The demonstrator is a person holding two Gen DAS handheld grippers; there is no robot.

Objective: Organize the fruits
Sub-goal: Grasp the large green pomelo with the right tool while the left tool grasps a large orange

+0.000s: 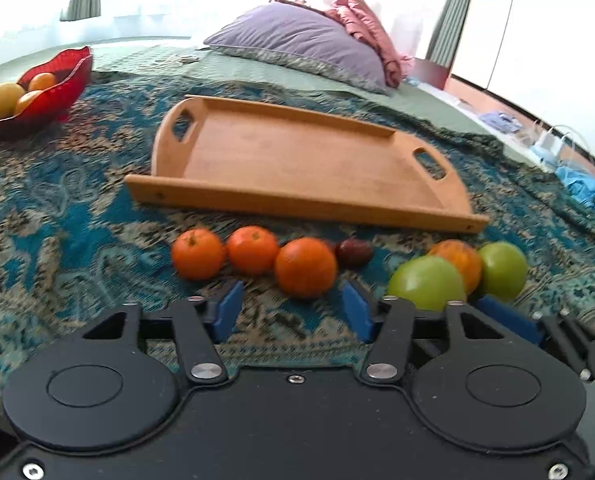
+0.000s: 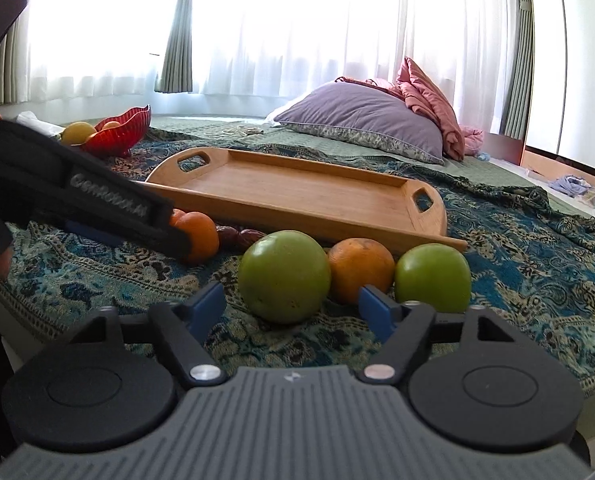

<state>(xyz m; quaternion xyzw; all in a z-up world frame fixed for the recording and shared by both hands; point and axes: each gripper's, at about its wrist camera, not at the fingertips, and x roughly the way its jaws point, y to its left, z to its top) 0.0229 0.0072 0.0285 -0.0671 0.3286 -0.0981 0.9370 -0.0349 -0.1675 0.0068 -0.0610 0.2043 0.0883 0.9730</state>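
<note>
Patterned blue-and-tan bedspread [image 1: 77,208] underfoot, sheer-curtained window [image 2: 297,24] behind.

Left gripper [image 1: 293,310]: blue fingers [image 1: 229,310] parted, nothing between them but cloth, not touching any fruit. Just beyond the gap at 12 o'clock, nearest orange [image 1: 305,267]. At 11 o'clock, two more oranges [image 1: 252,250] in a row, touching. At 1 o'clock, small dark red fruit [image 1: 353,252], partly hidden behind the nearest orange. At 2 o'clock, near green apple [image 1: 427,282], with an orange-yellow fruit [image 1: 459,260] and far green apple [image 1: 503,266] pressed close beside it.

Right gripper [image 2: 291,306]: blue fingertips [image 2: 373,308] spread wide on either side of the near green apple [image 2: 284,276]; apple low in the gap, resting on the cloth, pads apparently clear of its skin. At 1 o'clock, orange-yellow fruit [image 2: 361,270] touching that apple; far green apple [image 2: 433,278] at 2 o'clock. At 10 o'clock, black body of the left gripper [image 2: 77,192], over the oranges [image 2: 197,236].

Farther out at 12 o'clock in both views, wooden tray [image 1: 377,208], two cut-out handles, lying flat just behind the fruit row. At 10 o'clock, well apart, red bowl [image 1: 63,92] with yellow and orange fruit inside. At 1 o'clock, purple pillow [image 2: 361,120] and pink cloth [image 2: 429,100] leaning behind it.
</note>
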